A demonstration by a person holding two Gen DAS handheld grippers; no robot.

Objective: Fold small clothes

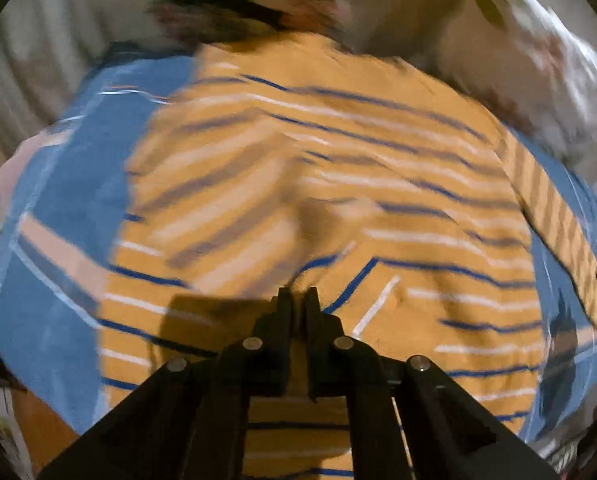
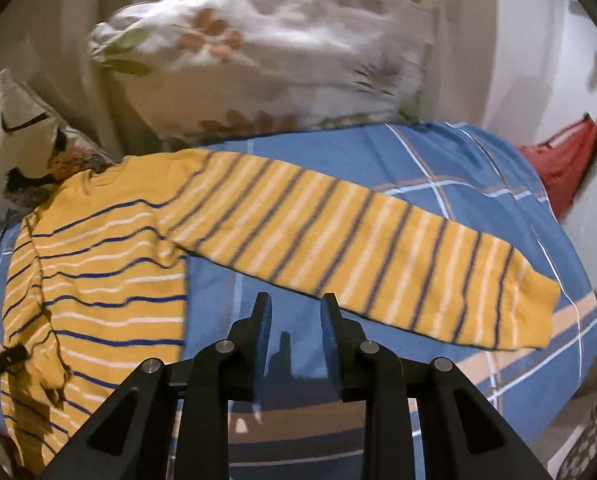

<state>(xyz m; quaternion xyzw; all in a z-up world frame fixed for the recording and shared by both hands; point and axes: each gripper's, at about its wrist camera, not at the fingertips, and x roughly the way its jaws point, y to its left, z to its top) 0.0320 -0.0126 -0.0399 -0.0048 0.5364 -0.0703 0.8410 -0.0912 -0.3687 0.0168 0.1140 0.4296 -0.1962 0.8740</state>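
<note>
On my left wrist view, the left tool sits closest to me with its two black fingers pressed almost together, and a small peak of yellow fabric rises right at their tips, so I read it as pinching the striped sweater. The picture is blurred, so I cannot make out how much cloth sits between the fingers. The sweater is mustard yellow with thin blue and white stripes and fills most of this view, lying on a blue checked bedsheet that shows along both sides. Beyond it I see only smeared pale bedding with a dark patch, too blurred to name.

On my right wrist view, the right tool is spread, its blue-padded fingers apart and holding nothing, with bare bedsheet showing between them. Just past its tips lies one long sleeve of the sweater, stretched flat across the bed from the shoulder at left to the cuff at right. The sweater's body lies to the left of the tool, and a thin dark tip touches its lower left edge. Farther back a white floral pillow rests at the head of the bed, with a smaller patterned cushion at far left. A red cloth hangs at the far right, off the bed.
</note>
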